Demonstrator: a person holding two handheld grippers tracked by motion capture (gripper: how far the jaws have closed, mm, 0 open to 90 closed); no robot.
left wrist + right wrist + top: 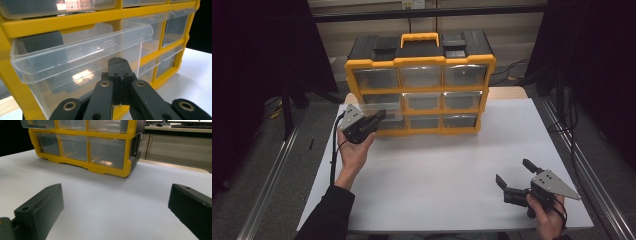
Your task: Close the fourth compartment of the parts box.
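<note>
A yellow and black drawer cabinet (419, 61) with clear drawers stands at the back of the white table (447, 165). One clear drawer (75, 57) in its left column sticks out a little from the frame. My left gripper (380, 116) is shut with nothing between its jaws, and its tips (117, 60) rest against that drawer's front just under the handle lip. My right gripper (513, 171) is held low over the table's front right, far from the cabinet (82, 147). Its jaws stand wide open around bare table (115, 202).
The cabinet has an orange carry handle (419, 37) on top. Cables (569, 125) trail along the floor right of the table, and a metal rail (272, 175) runs along its left. A pale shape (82, 76) shows through the drawer front.
</note>
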